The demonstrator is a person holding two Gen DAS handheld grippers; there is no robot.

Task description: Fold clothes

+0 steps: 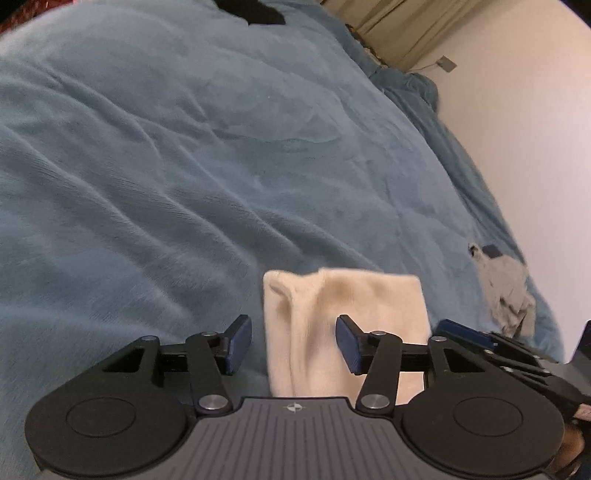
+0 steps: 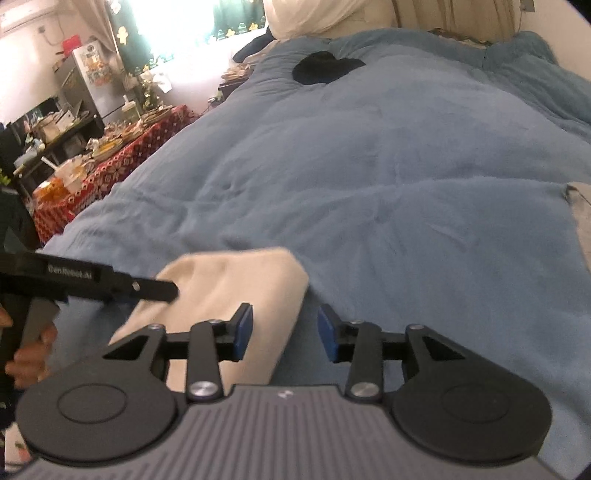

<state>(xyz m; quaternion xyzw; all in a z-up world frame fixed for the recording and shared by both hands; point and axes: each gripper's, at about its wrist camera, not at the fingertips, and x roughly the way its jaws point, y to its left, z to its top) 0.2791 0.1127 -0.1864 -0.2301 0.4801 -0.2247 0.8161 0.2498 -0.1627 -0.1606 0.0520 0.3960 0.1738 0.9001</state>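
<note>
A folded cream garment [image 1: 343, 325] lies on the blue bedcover [image 1: 221, 166], close in front of both grippers. My left gripper [image 1: 293, 339] hangs open over the garment's left edge, and its pads do not press on the cloth. Just to the right, part of my right gripper [image 1: 465, 332] shows. In the right wrist view the cream garment [image 2: 229, 284] sits left of centre, and my right gripper [image 2: 284, 332] stands open over its right edge, holding nothing. The left gripper [image 2: 162, 290] reaches in from the left above the cloth, held by a hand [image 2: 33, 354].
A crumpled grey garment [image 1: 509, 295] lies near the bed's right edge, also seen as grey cloth [image 2: 581, 221]. A black garment [image 2: 325, 68] lies far up the bed near a pillow [image 2: 314, 16]. A cluttered table with a red patterned cloth [image 2: 110, 173] stands left of the bed.
</note>
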